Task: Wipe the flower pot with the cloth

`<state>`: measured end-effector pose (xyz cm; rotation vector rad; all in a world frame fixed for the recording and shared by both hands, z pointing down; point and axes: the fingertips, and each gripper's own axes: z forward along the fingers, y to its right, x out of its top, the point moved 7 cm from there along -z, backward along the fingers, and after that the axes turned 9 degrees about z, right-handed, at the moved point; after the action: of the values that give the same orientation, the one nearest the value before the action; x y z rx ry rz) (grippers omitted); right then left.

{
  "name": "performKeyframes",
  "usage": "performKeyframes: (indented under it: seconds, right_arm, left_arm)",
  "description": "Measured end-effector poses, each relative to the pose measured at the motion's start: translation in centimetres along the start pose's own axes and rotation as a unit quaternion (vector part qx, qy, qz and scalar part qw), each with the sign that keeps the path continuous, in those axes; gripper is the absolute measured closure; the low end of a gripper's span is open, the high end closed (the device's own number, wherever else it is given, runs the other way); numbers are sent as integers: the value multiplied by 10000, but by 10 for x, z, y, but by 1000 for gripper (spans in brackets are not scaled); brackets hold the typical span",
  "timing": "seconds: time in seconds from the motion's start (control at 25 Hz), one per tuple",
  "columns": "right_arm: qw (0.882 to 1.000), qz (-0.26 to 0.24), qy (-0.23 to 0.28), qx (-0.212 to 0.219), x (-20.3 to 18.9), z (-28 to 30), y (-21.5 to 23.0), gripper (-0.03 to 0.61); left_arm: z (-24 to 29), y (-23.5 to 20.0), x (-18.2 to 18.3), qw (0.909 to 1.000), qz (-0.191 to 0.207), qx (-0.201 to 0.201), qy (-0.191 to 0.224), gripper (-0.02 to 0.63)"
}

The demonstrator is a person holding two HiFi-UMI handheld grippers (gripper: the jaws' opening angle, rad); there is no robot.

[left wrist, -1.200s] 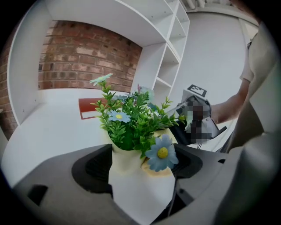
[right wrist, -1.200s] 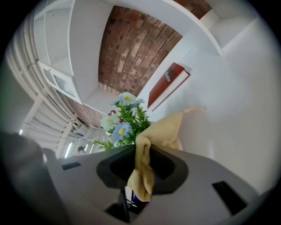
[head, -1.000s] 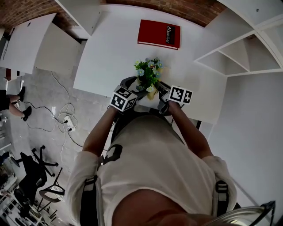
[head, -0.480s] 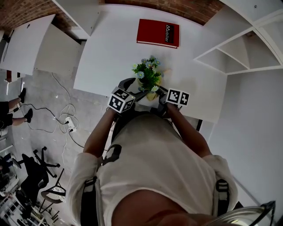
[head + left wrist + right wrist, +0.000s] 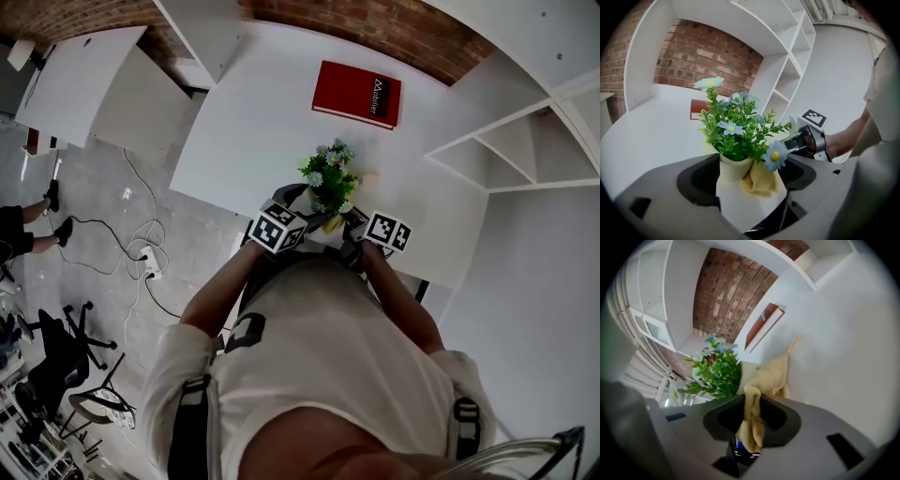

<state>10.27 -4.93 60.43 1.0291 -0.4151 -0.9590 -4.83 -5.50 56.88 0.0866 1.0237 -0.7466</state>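
At twelve o'clock from my body, over the near edge of the white table (image 5: 253,122), the flower pot (image 5: 733,187) sits between the jaws of my left gripper (image 5: 750,180), which press on its two sides. My right gripper (image 5: 752,416) pinches the yellow cloth (image 5: 761,380) and reaches in from four o'clock. Compared with one second ago, it has come a little closer to the pot, and the cloth lies against the pot's three o'clock side. I judge the wiping is under way, with the other sides still to do.
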Motion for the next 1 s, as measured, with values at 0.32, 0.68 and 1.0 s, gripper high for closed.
performKeyframes:
  seconds: [0.32,0.68,1.0]
  right_arm:
    - [9993,-56,-298,-210,-7,9,13,486]
    - [9999,-111,-39,-29,12,1,-15,485]
    - [9999,-14,159,4,13,-4,-12,485]
  left_arm:
    - [-7,2,-2,9998,21,-176,-99,245]
    - [1,-3,8,9932,970,-230,-594,245]
    - [5,13,3,9934,841,-621,-464,245]
